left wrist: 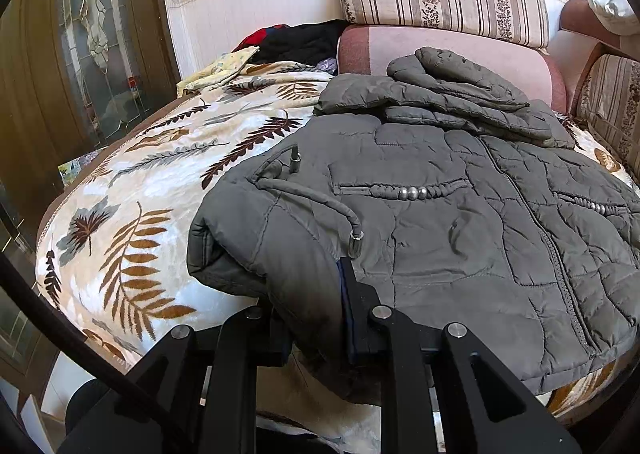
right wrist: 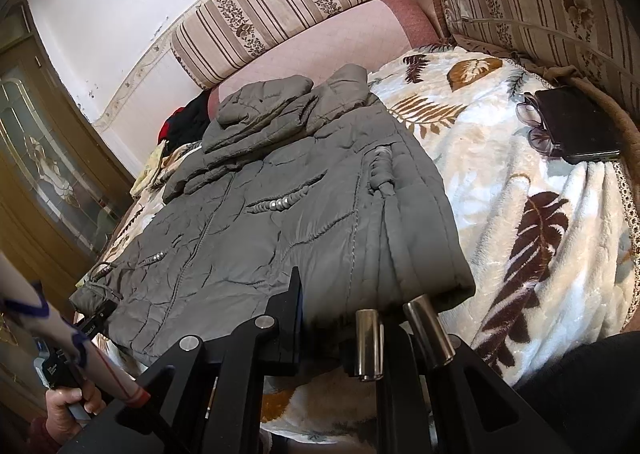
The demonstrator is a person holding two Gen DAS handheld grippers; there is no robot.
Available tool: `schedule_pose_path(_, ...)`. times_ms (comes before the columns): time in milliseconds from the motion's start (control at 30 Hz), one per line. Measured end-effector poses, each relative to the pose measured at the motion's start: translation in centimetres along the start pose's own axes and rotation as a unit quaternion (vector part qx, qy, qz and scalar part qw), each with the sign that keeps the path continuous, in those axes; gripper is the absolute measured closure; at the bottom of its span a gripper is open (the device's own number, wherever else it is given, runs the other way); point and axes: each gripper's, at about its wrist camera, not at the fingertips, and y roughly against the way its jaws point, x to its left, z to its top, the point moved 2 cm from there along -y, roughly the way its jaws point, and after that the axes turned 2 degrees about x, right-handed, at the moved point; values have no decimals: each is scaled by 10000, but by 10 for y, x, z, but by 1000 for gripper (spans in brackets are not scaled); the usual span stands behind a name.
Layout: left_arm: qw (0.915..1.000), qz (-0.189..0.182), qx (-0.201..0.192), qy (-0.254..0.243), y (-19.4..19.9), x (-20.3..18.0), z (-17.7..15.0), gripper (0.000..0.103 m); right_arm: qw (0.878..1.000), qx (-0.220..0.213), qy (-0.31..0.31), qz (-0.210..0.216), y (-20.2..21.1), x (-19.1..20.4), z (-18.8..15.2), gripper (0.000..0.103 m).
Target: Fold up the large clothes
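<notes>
My left claw (left wrist: 316,318) and right claw (right wrist: 320,330) are both clamped on the grey jacket's (left wrist: 460,222) hem, jacket spread ahead on the bed (left wrist: 140,194).

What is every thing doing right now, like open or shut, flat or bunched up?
grey jacket: zipped, laid flat, sleeves folded over its top.
left gripper: shut on the jacket's hem.
right gripper: shut on the jacket's hem.
dark clothes: bunched up.
glasses: folded, beside a phone.
</notes>
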Motion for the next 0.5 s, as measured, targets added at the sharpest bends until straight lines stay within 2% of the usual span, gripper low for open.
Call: schedule_pose_path(500, 10000, -43, 2, 61, 6, -1, 1, 85, 10000, -12, 41, -4, 2, -3, 1, 89)
